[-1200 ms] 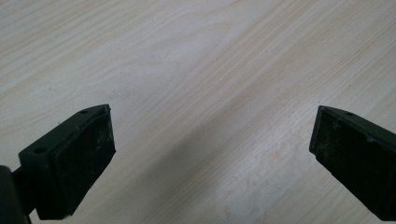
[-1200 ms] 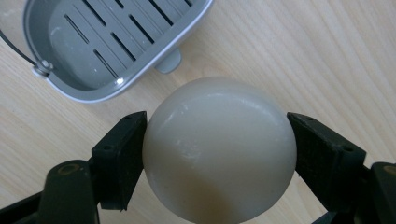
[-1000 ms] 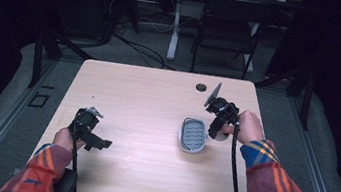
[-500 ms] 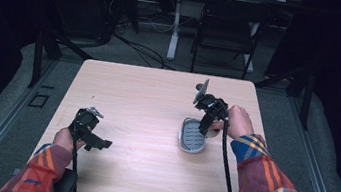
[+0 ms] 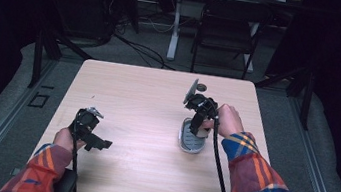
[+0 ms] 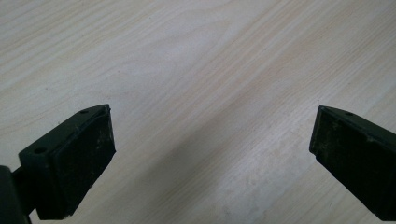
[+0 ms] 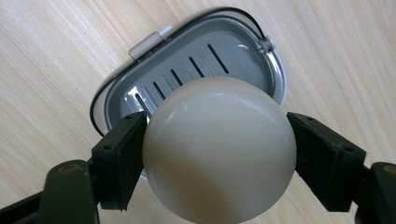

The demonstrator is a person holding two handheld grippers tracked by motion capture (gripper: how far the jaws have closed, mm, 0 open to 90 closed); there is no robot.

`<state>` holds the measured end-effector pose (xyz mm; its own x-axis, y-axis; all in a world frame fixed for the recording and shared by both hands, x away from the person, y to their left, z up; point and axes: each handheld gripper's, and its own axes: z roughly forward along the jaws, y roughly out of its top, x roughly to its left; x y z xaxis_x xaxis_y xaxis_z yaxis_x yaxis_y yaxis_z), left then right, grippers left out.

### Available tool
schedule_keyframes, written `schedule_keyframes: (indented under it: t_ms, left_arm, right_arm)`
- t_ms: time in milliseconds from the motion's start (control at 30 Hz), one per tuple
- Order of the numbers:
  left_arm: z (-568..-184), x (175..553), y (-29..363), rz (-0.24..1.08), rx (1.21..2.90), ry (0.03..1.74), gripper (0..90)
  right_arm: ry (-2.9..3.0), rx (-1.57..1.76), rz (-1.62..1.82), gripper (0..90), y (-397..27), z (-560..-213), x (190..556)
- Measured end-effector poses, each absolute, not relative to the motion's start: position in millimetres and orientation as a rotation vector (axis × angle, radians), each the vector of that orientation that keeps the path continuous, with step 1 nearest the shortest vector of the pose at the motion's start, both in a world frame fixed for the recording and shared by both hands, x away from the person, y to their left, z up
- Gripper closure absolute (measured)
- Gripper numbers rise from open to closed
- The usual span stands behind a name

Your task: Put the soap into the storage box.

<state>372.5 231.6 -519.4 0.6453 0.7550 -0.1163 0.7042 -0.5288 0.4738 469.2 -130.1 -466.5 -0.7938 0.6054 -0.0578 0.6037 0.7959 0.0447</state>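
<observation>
Holding a smooth, rounded cream-white bar of soap [image 7: 219, 149] clenched between its two black pads, the right gripper [image 7: 219, 154] is hanging just above the grey oval slotted plastic soap dish [image 7: 233, 51], which is resting on the pale wooden table [image 5: 133, 96]. Doing this well probably means centring the soap over the dish's slotted floor, lowering until it is touching, and only then easing the grip. Resting well apart from the dish, the left gripper [image 6: 210, 154] is standing released, with nothing between its pads.
</observation>
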Motion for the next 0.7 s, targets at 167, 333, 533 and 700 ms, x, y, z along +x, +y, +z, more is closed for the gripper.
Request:
schedule_keyframes:
  t_ms: [167,333,533,700]
  left_arm:
    - [-519,373,231,0.142,2.384,1.136,0.1]
    - [-520,373,232,0.137,2.381,1.134,0.1]
    - [-520,373,232,0.138,2.383,1.131,0.0]
    - [-520,373,232,0.135,2.381,1.133,0.1]
  right_arm:
    - [2.928,0.968,0.026,23.0,-126,-470,471]
    - [2.94,0.962,0.046,23.0,-121,-475,471]
    - [2.954,0.94,0.02,23.0,-117,-480,472]
    - [2.956,0.925,0.024,23.0,-114,-486,472]
